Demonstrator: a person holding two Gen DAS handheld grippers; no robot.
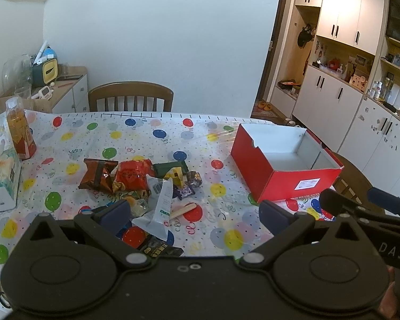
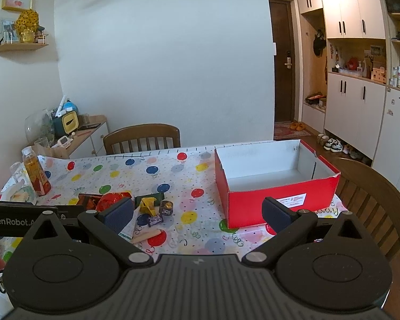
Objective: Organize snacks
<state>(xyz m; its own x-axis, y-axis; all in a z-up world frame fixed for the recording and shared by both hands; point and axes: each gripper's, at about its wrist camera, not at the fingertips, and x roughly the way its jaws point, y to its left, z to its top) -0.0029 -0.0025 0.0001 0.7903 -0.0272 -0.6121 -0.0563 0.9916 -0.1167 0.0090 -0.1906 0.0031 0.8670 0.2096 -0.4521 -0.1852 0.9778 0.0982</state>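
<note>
Nothing is sorted yet, judging by the layout. The red cardboard box with a white inside stands empty at the right of the balloon-patterned surface. The heap of small snack packets lies loose to its left, well apart from it. The left gripper hovers spread wide over the near edge of the heap, holding nothing. The right gripper is equally wide and empty, between heap and box. Every packet is left to move.

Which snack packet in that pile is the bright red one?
The crinkly red packet mid-pile, right of the brown packet; the others are white, green, yellow or dark.
</note>
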